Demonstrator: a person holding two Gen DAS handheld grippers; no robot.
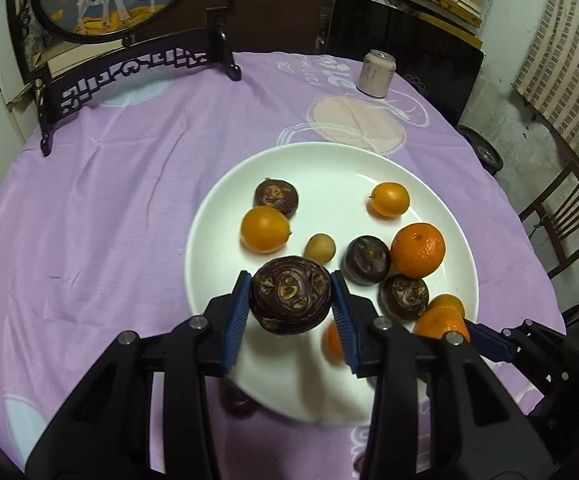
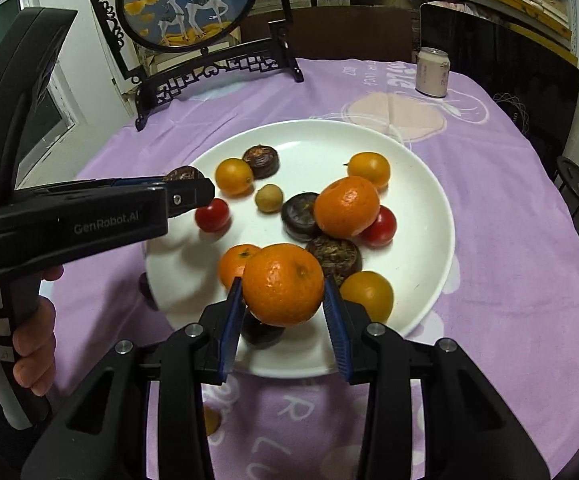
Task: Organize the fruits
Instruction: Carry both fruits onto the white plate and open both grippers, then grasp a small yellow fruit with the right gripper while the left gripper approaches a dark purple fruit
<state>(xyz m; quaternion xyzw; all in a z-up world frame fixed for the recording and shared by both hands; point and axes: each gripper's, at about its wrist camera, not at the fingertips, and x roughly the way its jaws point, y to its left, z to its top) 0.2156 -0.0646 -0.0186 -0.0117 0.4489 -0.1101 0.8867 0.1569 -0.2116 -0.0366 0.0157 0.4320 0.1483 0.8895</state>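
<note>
A white plate (image 1: 289, 168) on the purple tablecloth carries several fruits: tangerines, small orange kumquats, dark water chestnuts and a tan longan (image 1: 320, 248). My left gripper (image 1: 291, 300) is shut on a dark water chestnut (image 1: 289, 296), held above the plate's near side. In the right wrist view my right gripper (image 2: 283, 304) is shut on a tangerine (image 2: 283, 284) over the near rim of the plate (image 2: 417, 264). The left gripper (image 2: 193, 192) reaches in from the left with its chestnut (image 2: 183, 174). Two red cherry tomatoes (image 2: 212, 215) also lie on the plate.
A round deer picture on a black carved stand (image 1: 137, 68) sits at the back left, a can (image 1: 375, 74) at the back right. A dark fruit (image 1: 237, 400) lies on the cloth by the plate's near rim. Wooden chairs (image 1: 561, 224) stand past the table's right edge.
</note>
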